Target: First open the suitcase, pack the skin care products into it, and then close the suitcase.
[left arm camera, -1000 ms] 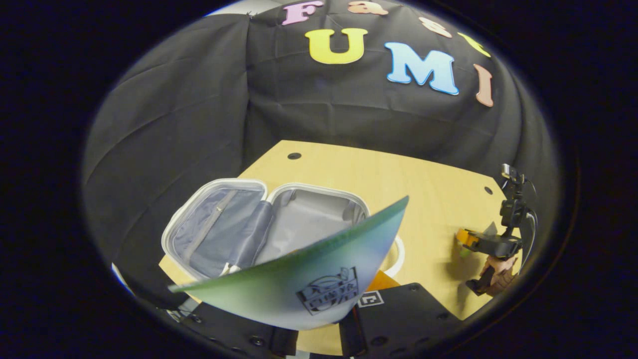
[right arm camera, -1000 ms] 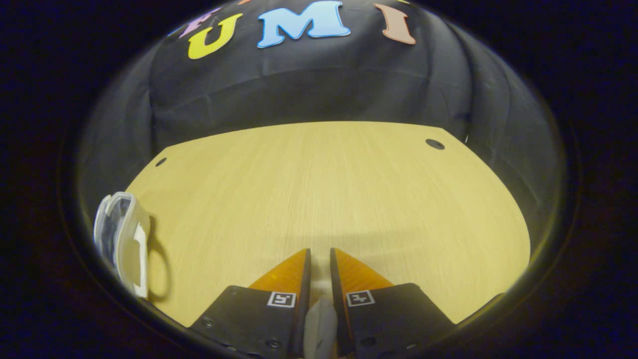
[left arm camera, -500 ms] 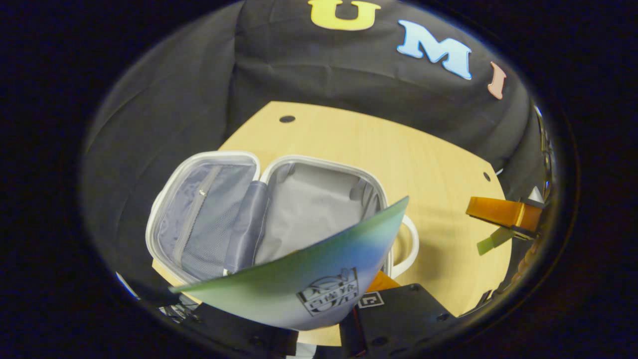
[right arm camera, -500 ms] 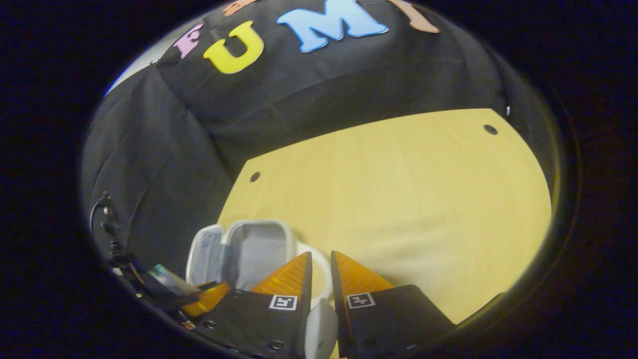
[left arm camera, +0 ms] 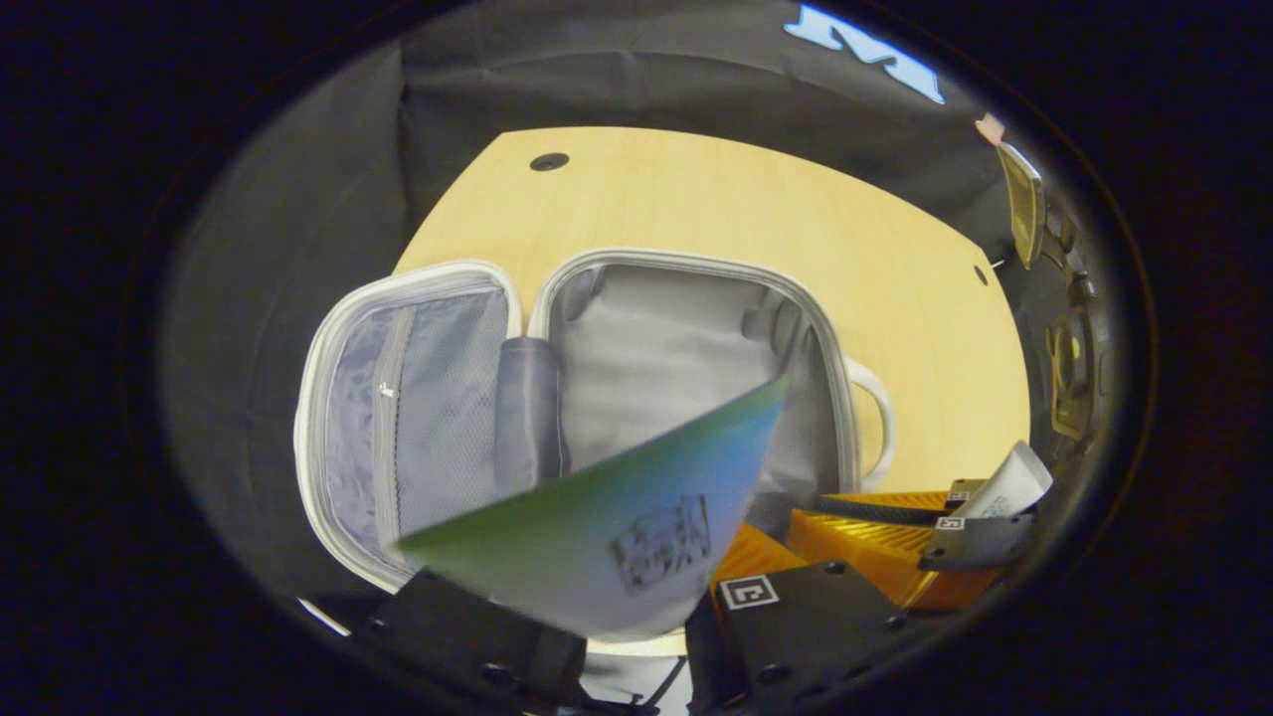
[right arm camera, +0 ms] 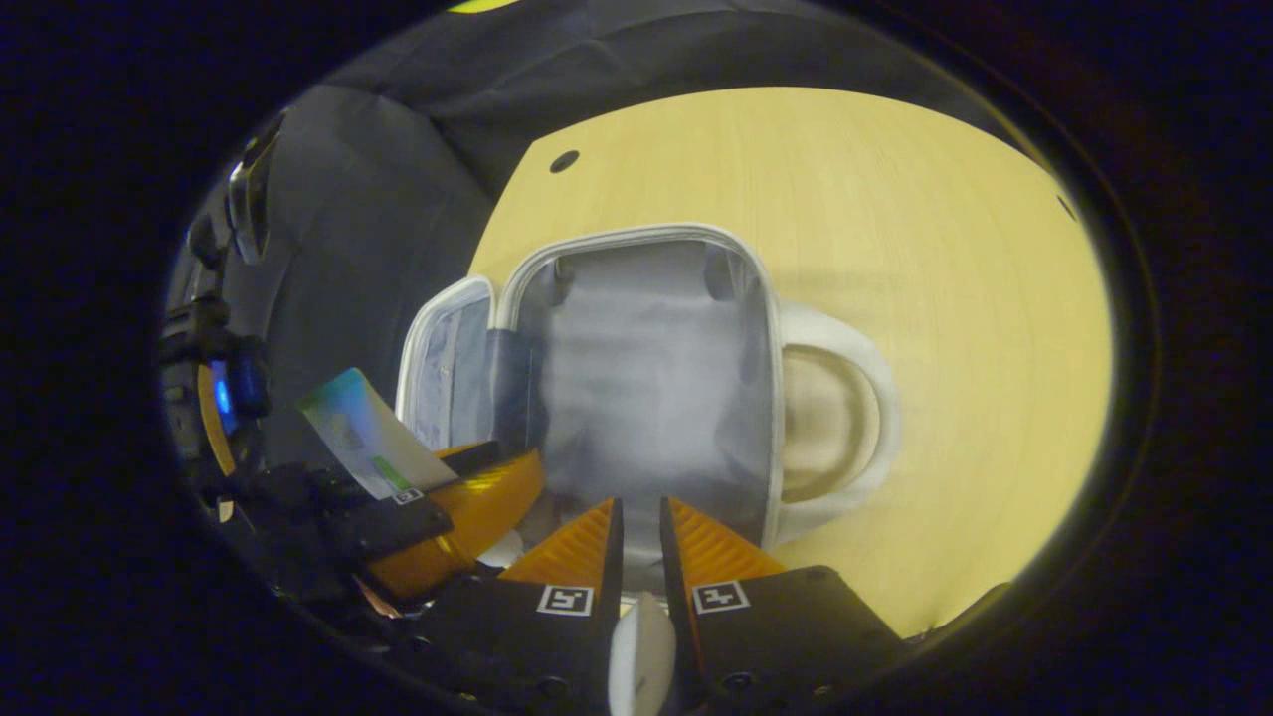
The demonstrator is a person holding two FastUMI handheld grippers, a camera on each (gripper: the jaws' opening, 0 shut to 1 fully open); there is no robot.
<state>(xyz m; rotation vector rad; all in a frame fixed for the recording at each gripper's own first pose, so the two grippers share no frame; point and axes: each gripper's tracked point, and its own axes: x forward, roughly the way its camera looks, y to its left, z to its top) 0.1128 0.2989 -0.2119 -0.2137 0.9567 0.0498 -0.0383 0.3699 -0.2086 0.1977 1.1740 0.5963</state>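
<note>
Wood-grain table [left arm camera: 696, 189] carries the small white suitcase [left arm camera: 686, 264], which lies open and flat with its two shells side by side; we see the mesh-lined half [left arm camera: 418, 388] towards the table's left edge and the plain grey-lined half [left arm camera: 666, 358] beside it, with the carry handle [left arm camera: 875, 418] sticking out to the right. In our left gripper [left arm camera: 651, 607] we pinch a flat green-to-blue sachet [left arm camera: 617, 527] between both fingers; its long axis runs slantwise, the far corner pointing up and right over the grey-lined half. In the right gripper view, our right gripper [right arm camera: 638, 557] hangs over the near edge of that same half, fingers closed on a slim white tube [right arm camera: 641, 651] whose long axis runs along the fingers
</note>
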